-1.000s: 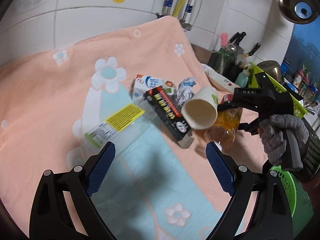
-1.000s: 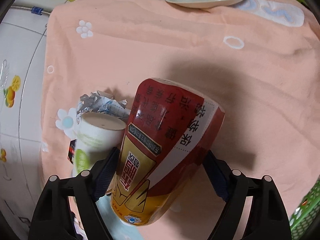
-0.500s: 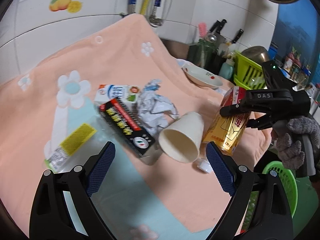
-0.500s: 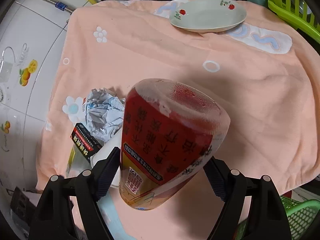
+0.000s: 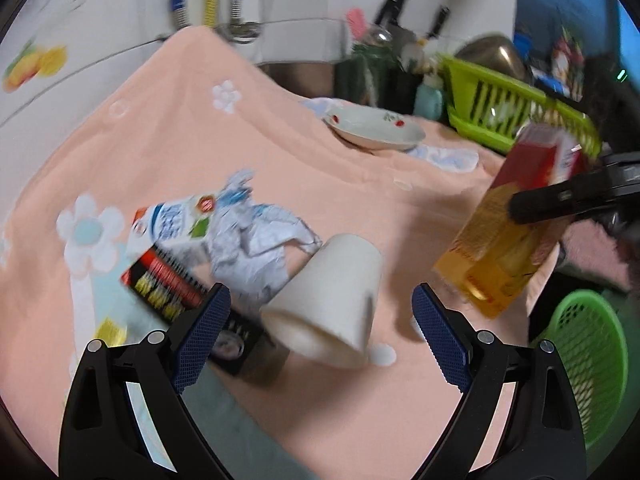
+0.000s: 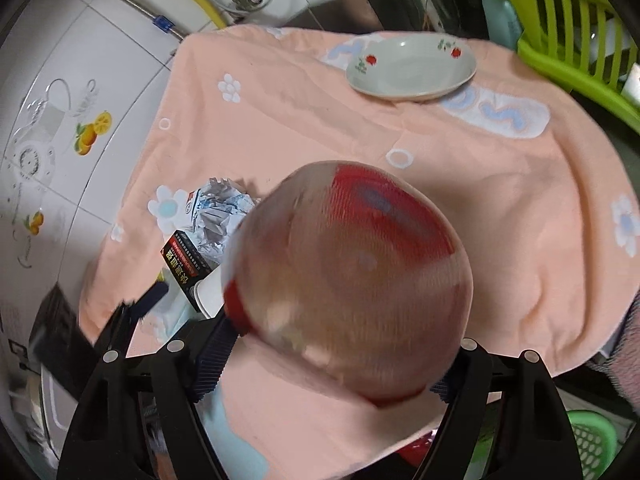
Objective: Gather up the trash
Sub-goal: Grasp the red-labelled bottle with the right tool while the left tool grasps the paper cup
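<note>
- A counter was covered by a peach towel (image 5: 168, 152) printed with white flowers, hanging over the near edge.
- A white dish (image 6: 412, 66) with red motifs was set near the far right corner.
- Toward the left edge, a crumpled wrapper (image 5: 260, 240), a white carton (image 5: 172, 220) and a black box (image 5: 176, 284) were piled together, touching.
- A white paper cup (image 5: 332, 300) was laid on its side just beside them.
- A small white cap (image 5: 382, 354) was seen beside the cup's mouth.

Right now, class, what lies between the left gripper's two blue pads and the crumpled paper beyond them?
In the left wrist view, a white paper cup lies on its side between the left gripper and the crumpled paper, its open mouth toward the camera.
</note>
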The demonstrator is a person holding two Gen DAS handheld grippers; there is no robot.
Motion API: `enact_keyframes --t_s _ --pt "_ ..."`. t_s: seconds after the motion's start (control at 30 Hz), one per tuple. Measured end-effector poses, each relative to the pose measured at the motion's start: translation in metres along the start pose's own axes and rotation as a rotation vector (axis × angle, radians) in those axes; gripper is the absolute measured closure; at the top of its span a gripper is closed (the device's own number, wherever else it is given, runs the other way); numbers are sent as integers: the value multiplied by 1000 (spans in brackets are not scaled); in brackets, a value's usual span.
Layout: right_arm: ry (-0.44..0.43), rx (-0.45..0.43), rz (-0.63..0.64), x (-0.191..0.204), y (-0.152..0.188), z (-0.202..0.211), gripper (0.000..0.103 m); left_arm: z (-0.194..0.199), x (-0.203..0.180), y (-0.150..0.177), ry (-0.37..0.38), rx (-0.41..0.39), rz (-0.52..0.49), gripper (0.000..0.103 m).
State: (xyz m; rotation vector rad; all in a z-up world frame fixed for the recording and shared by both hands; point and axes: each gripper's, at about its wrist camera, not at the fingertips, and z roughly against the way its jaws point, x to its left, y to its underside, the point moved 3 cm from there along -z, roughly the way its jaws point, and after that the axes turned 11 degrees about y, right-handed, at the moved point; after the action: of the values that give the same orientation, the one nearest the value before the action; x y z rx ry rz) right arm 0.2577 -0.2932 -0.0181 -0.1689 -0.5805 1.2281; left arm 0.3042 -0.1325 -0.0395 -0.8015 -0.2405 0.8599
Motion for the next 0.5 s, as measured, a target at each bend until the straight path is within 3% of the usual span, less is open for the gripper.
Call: enact_keyframes --t_s 0.13,0.3,0.37,0.5 --pt "-3 -26 8 -8 4 15 27 -26 -7 -9 -4 71 -77 13" --pt "15 -63 40 -16 12 35 27 -46 -5 -11 -7 114 -101 13" --pt "20 -74 49 -20 16 42 27 -52 -4 -10 4 132 -104 23" --pt "23 -90 52 -34 27 58 27 -64 -8 -7 19 169 -125 30"
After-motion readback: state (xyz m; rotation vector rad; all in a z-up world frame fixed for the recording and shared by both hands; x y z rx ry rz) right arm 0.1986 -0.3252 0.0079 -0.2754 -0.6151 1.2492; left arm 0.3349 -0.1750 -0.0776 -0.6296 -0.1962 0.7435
